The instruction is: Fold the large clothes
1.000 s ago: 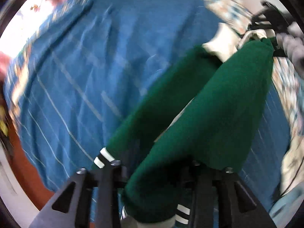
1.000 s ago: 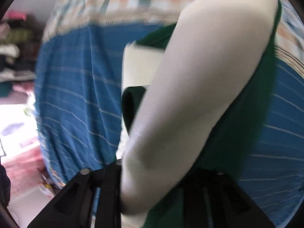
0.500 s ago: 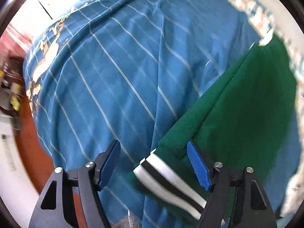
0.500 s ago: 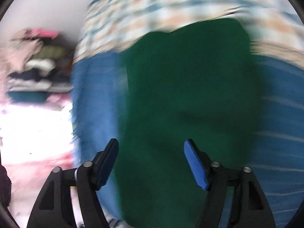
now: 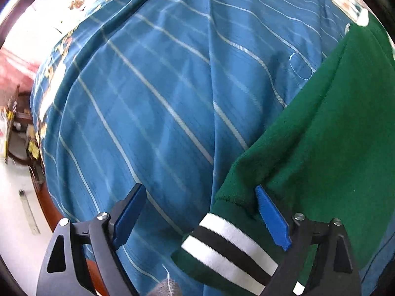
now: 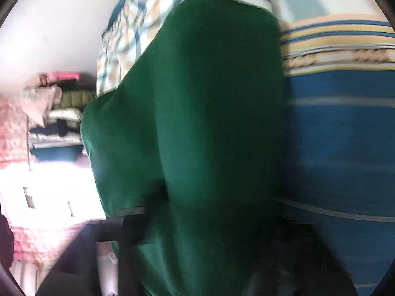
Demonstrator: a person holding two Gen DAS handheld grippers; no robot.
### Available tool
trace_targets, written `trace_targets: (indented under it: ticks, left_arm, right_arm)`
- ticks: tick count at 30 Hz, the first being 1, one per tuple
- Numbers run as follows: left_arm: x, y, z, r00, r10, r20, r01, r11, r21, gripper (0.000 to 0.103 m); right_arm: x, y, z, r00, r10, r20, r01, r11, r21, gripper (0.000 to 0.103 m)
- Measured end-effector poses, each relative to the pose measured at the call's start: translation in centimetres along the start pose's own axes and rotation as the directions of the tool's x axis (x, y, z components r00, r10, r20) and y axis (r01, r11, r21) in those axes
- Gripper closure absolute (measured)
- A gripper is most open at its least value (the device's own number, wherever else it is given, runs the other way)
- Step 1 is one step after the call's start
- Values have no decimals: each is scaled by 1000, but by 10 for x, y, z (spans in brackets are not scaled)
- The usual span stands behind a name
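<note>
Mostly plush green garment (image 5: 321,133), striped black-and-white cuff (image 5: 229,249), seemingly folded.

Green garment (image 5: 321,128), blue white-striped bedsheet (image 5: 160,86)

In the right wrist view the green jacket (image 6: 202,123) fills the middle and covers the right tool entirely, so whether it grips or is spread cannot be told; the whole picture is smeared. The stack of clothes (image 6: 56,123) beyond the bed's left edge is too blurred to sort into items. In the left wrist view the jacket runs off the right and bottom edges, its striped cuff (image 5: 229,246) cut off, hiding the blue striped bedspread (image 5: 160,98) beneath.
</note>
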State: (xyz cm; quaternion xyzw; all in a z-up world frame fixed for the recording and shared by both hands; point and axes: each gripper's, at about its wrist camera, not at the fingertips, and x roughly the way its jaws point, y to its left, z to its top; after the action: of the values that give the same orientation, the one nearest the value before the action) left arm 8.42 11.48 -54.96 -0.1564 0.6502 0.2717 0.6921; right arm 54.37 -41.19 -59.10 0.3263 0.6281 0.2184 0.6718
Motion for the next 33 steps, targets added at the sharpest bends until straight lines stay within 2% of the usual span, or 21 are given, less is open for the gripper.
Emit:
trace_targets:
  ticks: [2, 5, 7, 9, 12, 14, 18, 21, 24, 25, 26, 28, 31, 33]
  left_arm:
    - [0, -2, 11, 1000, -3, -4, 3, 1000, 4, 12]
    - [-5, -2, 25, 1000, -14, 0, 14, 1000, 15, 12]
    - [-14, 1, 33, 1000, -30, 7, 29, 999, 27, 12]
    - [-31, 8, 46, 996, -88, 25, 87, 996, 27, 12]
    - [-65, 25, 59, 986, -135, 93, 133, 991, 22, 13]
    - [-85, 40, 64, 984, -124, 126, 124, 992, 9, 13]
    - [-90, 57, 42, 986, -140, 94, 141, 990, -3, 13]
    - [-86, 47, 12, 992, -120, 47, 119, 993, 19, 13]
    - [-76, 27, -2, 989, -141, 36, 139, 989, 46, 14]
    - [-74, 18, -1, 988, -152, 38, 150, 987, 59, 14]
    - [-71, 8, 2, 986, -160, 43, 157, 985, 73, 14]
    - [-64, -12, 13, 978, -200, 51, 196, 977, 85, 14]
    - [-49, -41, 32, 973, -225, 51, 218, 969, 114, 17]
    - [-42, -57, 41, 975, -214, 60, 204, 969, 138, 17]
  right_arm:
    - [-16, -1, -9, 999, 16, 50, -20, 997, 73, 80]
    - [-58, -15, -33, 992, 33, 124, -54, 984, 170, 82]
    - [-93, -36, -66, 986, 26, 168, -69, 964, 256, 82]
    - [-132, -60, -103, 980, -6, 201, -62, 941, 331, 83]
    - [-187, -103, -174, 968, -61, 245, -71, 866, 495, 83]
    - [-230, -130, -226, 956, -113, 269, -69, 808, 585, 83]
    - [-295, -167, -336, 937, -199, 287, -88, 661, 745, 83]
    - [-316, -183, -400, 939, -238, 247, -69, 575, 815, 82]
    - [-307, -193, -434, 958, -246, 147, 8, 535, 845, 75]
    - [-306, -199, -440, 964, -229, 138, 3, 527, 850, 69]
    - [-302, -203, -445, 969, -215, 121, 9, 522, 853, 58]
    - [-307, -207, -447, 969, -238, 62, 77, 531, 844, 43]
    - [-316, -188, -447, 951, -308, 11, 190, 613, 767, 40]
    - [-330, -171, -449, 911, -411, -28, 316, 653, 689, 40]
